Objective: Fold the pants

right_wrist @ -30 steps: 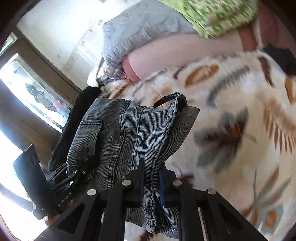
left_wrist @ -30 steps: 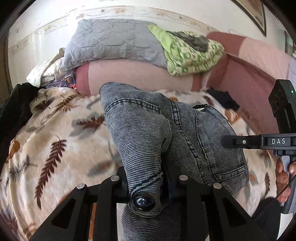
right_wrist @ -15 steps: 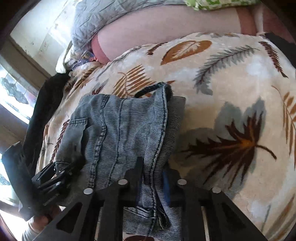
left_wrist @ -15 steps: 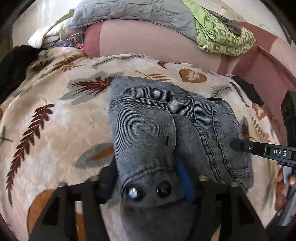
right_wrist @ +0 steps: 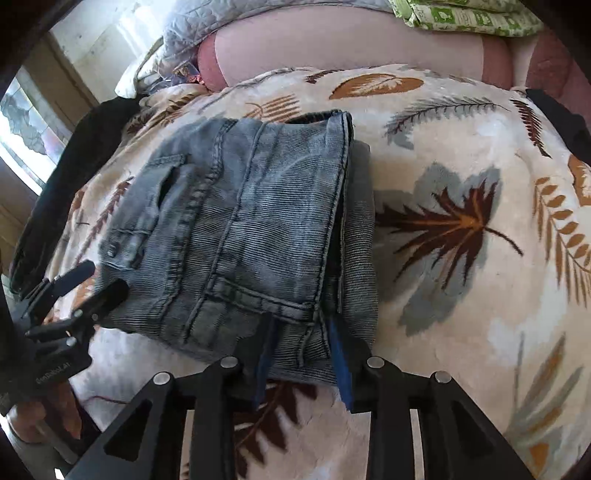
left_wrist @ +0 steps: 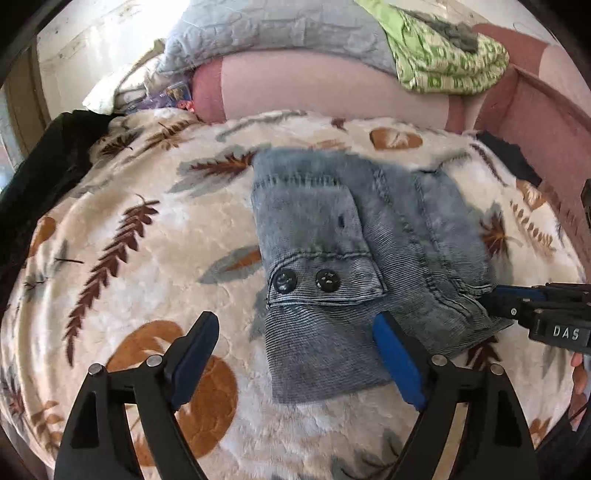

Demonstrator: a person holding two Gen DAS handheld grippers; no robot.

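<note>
Folded grey-blue denim pants point(left_wrist: 332, 221) lie flat on the leaf-print blanket point(left_wrist: 147, 221), two black buttons facing my left gripper. My left gripper point(left_wrist: 295, 325) hovers over their near edge, jaws opening wide, pads clear of the cloth. In the right wrist view the same pants point(right_wrist: 240, 221) show a pocket and belt loop. My right gripper point(right_wrist: 301, 339) straddles their near corner. Its jaws are opening with the thick denim fold between the blue pads, which look loose on it. Each gripper shows in the other's view: the right gripper point(left_wrist: 517, 306) and the left gripper point(right_wrist: 85, 288).
A pink bolster point(left_wrist: 314, 85) runs along the far side, with a grey quilt point(left_wrist: 277, 29) and green patterned cloth point(left_wrist: 443, 55) piled on it. Dark fabric point(left_wrist: 44, 166) lies at the left edge. A pink padded rail point(left_wrist: 546, 122) borders the right. A window point(right_wrist: 29, 125) is at left.
Both grippers came down with the pants, which now lie flat on the blanket. The left jaws let go and spread wide; the right jaws have loosened around the fold.
</note>
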